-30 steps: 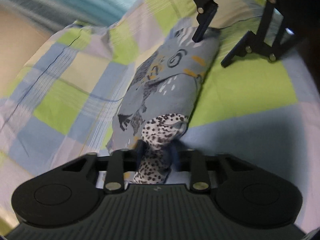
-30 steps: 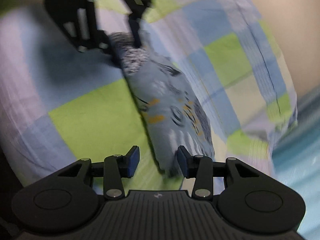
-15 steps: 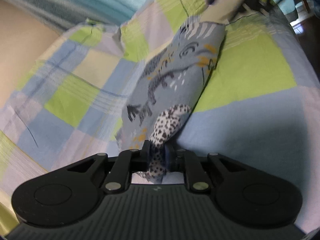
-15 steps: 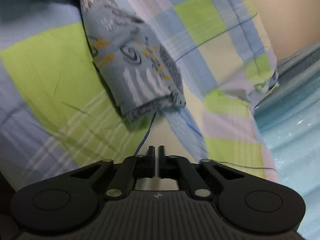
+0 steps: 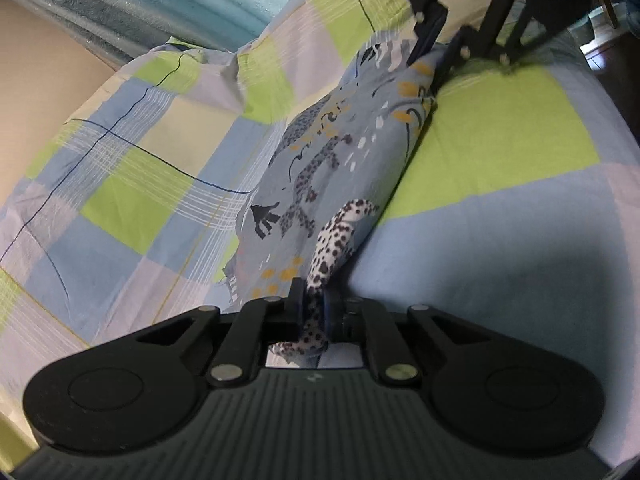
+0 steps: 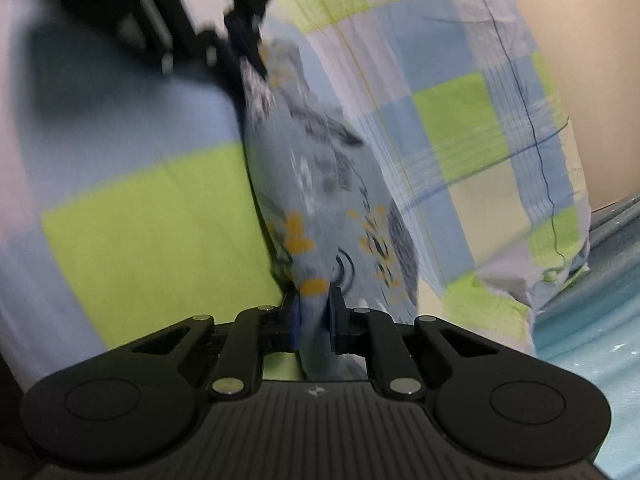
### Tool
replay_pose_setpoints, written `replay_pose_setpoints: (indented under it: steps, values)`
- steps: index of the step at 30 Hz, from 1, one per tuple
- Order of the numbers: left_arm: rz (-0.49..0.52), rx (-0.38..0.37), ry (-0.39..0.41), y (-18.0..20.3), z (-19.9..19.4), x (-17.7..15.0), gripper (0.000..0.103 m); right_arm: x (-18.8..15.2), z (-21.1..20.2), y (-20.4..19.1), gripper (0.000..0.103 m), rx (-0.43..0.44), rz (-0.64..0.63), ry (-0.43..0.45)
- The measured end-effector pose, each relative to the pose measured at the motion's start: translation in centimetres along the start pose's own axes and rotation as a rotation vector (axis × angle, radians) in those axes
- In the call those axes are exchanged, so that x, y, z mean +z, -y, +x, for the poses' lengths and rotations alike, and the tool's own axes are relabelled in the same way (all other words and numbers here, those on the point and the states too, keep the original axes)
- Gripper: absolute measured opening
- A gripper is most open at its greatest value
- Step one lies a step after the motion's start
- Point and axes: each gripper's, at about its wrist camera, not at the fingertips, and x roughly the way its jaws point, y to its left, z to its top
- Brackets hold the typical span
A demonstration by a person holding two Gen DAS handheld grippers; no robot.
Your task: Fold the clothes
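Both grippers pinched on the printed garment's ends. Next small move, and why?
Probably lift both ends together. The left gripper and right gripper each clamp an opposite end of the animal-print garment, which lies bunched along the checked bedsheet, so raising it should let it hang straight.

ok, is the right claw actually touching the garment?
Touching. The right wrist view shows the right claw shut on the garment, blue cloth pinched between both fingers. The left wrist view shows it at the garment's far end.
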Motion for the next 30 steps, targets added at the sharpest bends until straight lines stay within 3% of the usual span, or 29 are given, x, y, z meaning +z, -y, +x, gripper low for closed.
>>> replay_pose_setpoints:
  steps: [9,14,18,19,22,26,30]
  values:
    - [0.018,-0.002,-0.019,0.3,-1.3,-0.8,0.007,-1.7,-0.3,0.7,0.011,-0.027,0.024,-0.039]
    - [0.065,-0.006,0.025,0.5,-2.4,-1.2,0.011,-3.0,-0.7,0.9,0.011,-0.063,0.008,-0.118]
    - [0.158,0.017,0.082,1.8,-3.0,-1.0,0.016,-3.2,-2.9,0.8,0.04,-0.079,0.039,-0.092]
    - [0.175,0.027,0.088,2.0,-2.8,-0.8,0.017,-2.8,-3.1,0.5,0.043,-0.075,0.03,-0.074]
    - [0.16,0.054,0.072,1.5,-1.3,0.0,0.021,-1.3,-3.5,-0.4,0.043,-0.055,-0.003,-0.017]
    - [0.095,0.002,0.022,0.4,-0.2,0.2,0.014,1.2,-1.9,-1.1,0.043,-0.023,-0.027,0.034]
    - [0.062,-0.02,-0.011,-0.3,0.1,-0.2,0.009,1.6,-0.3,-0.2,0.022,0.022,-0.009,0.015]
